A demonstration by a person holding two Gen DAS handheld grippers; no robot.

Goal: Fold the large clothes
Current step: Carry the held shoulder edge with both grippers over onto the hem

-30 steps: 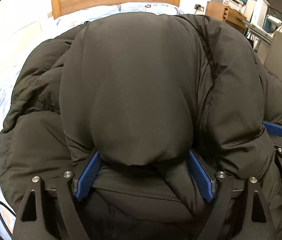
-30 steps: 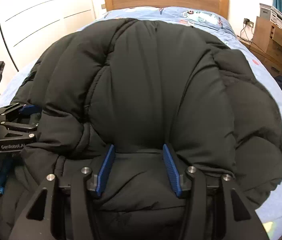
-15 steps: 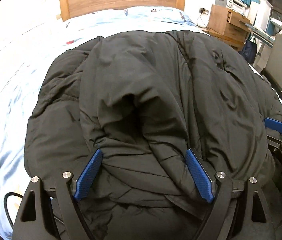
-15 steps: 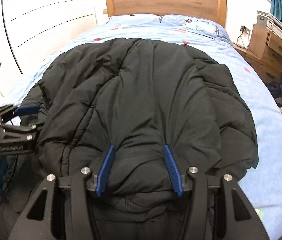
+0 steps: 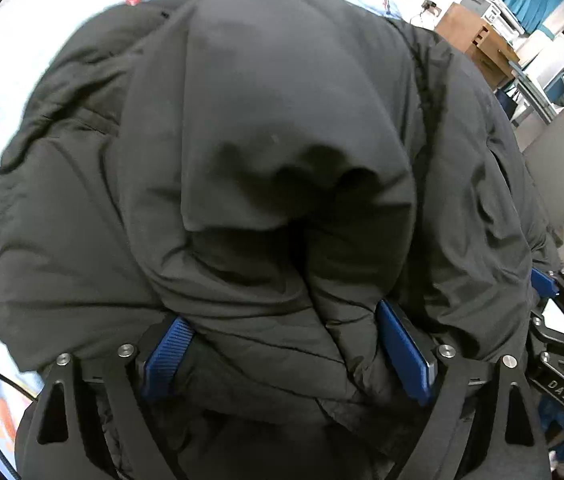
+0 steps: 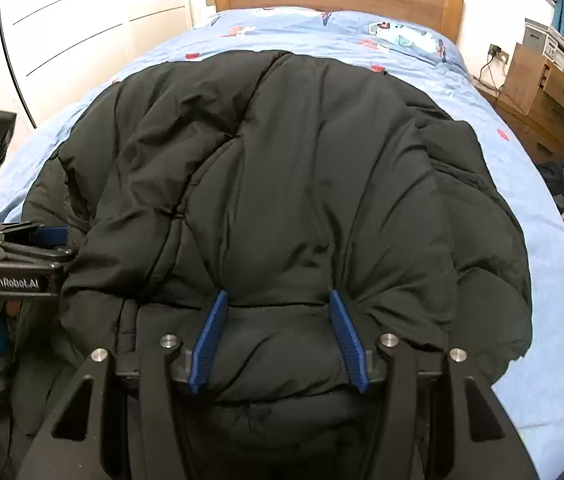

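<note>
Black jacket (image 6: 302, 184) bunched between right gripper (image 6: 277, 332) pads.

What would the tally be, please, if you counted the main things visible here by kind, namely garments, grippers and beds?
Black puffer jackets: 1, the jacket
Grippers: 2, the left gripper and the right gripper, each with jacket fabric bunched between its blue pads
Beds: 1, the bed with blue printed bedding and a wooden headboard
Total: 4
</note>
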